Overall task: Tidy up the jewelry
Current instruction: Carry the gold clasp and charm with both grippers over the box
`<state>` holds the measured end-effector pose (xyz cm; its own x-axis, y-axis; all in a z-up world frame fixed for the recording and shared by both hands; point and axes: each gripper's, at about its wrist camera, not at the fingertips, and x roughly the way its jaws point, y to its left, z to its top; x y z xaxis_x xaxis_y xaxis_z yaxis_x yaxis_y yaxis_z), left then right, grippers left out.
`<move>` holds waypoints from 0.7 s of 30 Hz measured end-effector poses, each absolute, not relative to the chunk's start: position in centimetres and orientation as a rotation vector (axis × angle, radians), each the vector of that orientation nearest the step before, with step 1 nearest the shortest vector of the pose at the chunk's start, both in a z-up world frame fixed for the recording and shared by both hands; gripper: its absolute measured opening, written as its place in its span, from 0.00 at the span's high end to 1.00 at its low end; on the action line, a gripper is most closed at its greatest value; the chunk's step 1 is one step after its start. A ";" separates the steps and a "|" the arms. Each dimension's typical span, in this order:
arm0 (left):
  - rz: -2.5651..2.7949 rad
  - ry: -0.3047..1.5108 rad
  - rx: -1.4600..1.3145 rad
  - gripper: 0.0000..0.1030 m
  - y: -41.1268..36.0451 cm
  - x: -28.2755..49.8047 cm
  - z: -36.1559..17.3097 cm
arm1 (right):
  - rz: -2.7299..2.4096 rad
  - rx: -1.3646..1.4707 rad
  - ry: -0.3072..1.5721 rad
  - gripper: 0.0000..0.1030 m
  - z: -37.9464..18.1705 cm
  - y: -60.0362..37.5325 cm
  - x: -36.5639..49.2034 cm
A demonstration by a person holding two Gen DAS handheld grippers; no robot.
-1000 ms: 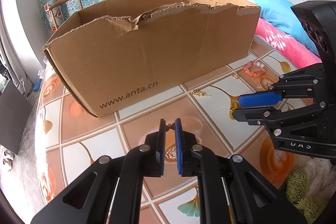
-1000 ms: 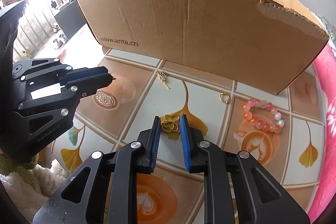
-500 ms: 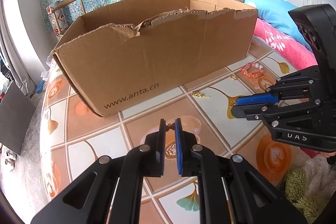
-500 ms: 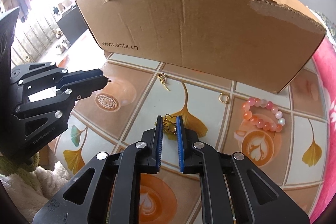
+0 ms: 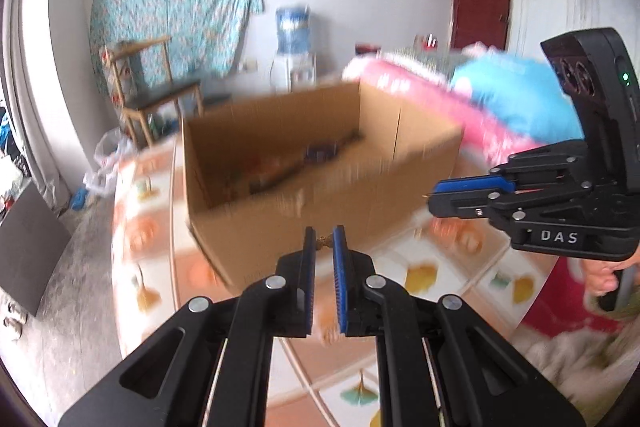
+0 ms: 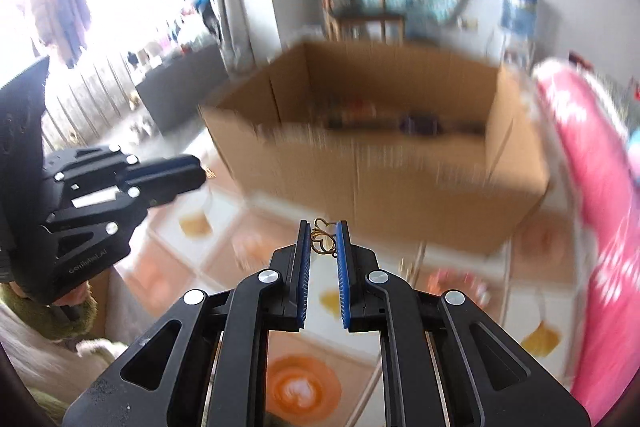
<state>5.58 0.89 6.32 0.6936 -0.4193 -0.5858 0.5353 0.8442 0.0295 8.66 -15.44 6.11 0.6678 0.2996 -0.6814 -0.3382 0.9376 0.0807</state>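
Both views are motion-blurred. My left gripper is shut on a small gold jewelry piece and held high above the table, in front of the open cardboard box. My right gripper is shut on a gold looped earring, also lifted in front of the box. Each gripper shows in the other's view: the right one at the right, the left one at the left. Blurred dark items lie inside the box. A pink bead bracelet lies on the table, blurred.
The table has an orange and white patterned cover. A pink and blue bedding pile lies at the right behind the box. A wooden chair and a water dispenser stand at the back wall.
Both grippers have risen sharply from the table with their gold pieces held. The view now looks down into the open box instead of at its front wall.
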 end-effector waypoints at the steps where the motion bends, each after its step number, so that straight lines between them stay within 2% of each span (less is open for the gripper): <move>1: -0.543 0.580 0.201 0.92 0.9 5.8 7.1 | 0.371 -0.051 0.722 0.90 7.4 -15.5 9.0; 4: -0.553 0.522 0.195 0.92 0.8 7.7 9.3 | 0.403 -0.061 0.653 0.90 9.6 -15.8 10.8; 7: -0.587 0.549 0.196 0.92 0.1 10.9 9.8 | 0.435 -0.084 0.660 0.90 10.0 -15.6 14.1; 9: -0.634 0.617 0.189 0.92 -0.7 13.5 9.4 | 0.458 -0.089 0.717 0.90 9.3 -15.3 17.2; 15: -0.757 0.905 0.186 0.92 -4.6 21.1 6.6 | 0.495 -0.037 1.048 0.90 5.1 -16.6 26.7; 21: -0.768 1.167 0.102 0.92 -6.2 26.8 3.9 | 0.455 -0.057 1.195 0.89 2.4 -16.2 29.8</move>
<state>26.75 -6.16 3.86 0.1736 -0.4900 -0.8543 0.5909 0.7457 -0.3077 29.81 -16.19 2.45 0.2879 0.3109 -0.9058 -0.3702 0.9084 0.1941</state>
